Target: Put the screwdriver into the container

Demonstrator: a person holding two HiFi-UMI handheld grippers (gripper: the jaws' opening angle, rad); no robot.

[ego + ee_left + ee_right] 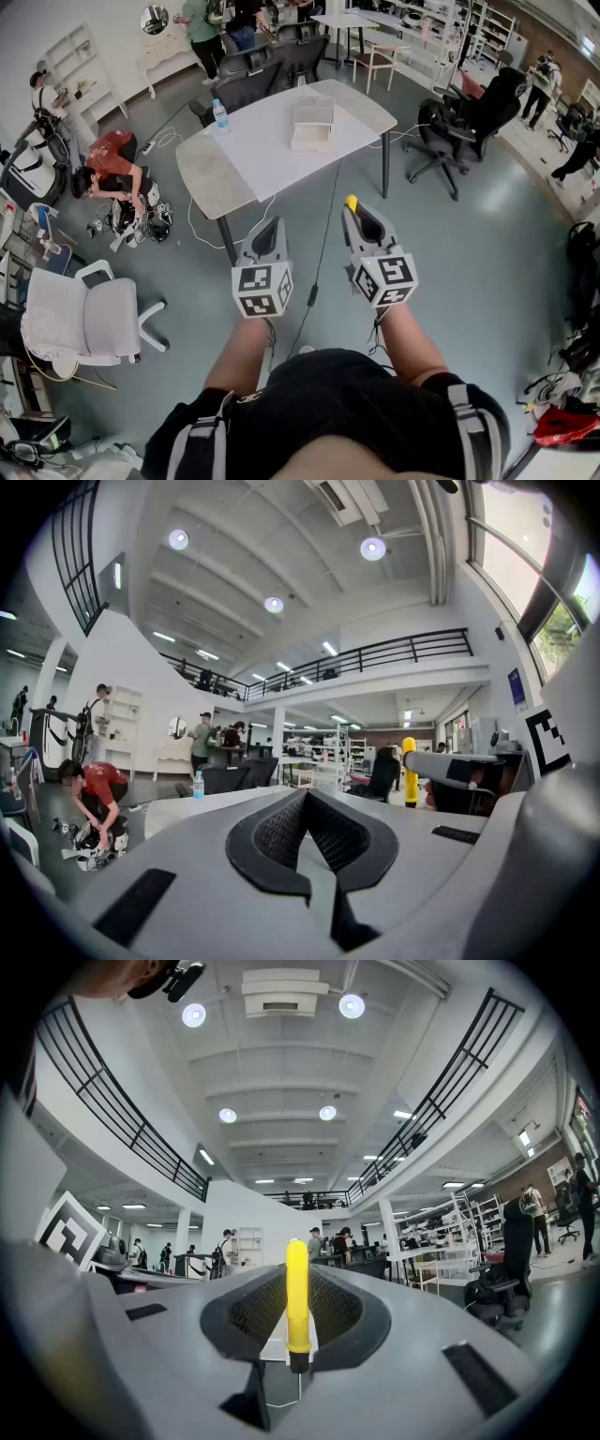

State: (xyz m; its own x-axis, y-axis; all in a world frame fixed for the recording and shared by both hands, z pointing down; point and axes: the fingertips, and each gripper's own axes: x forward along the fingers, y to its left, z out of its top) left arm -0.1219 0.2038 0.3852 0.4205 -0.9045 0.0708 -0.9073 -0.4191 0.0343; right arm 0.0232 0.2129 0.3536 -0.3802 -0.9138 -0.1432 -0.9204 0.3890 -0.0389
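My right gripper point(361, 214) is shut on the screwdriver point(352, 202), whose yellow handle pokes out past the jaw tips. In the right gripper view the yellow handle point(297, 1296) stands upright between the two dark pads. My left gripper point(267, 225) is held beside it, shut with nothing in it; its pads point(281, 832) meet along a closed seam. Both grippers hover over the grey floor, short of the white table point(253, 164). On that table sits a white box-like container point(312, 122), well ahead of both grippers.
A water bottle point(219, 114) stands at the table's far left corner. Black office chairs point(459, 122) are to the right and behind the table, a white chair point(94, 314) at the left. A person in red point(112, 164) crouches on the floor. A cable point(323, 234) runs underfoot.
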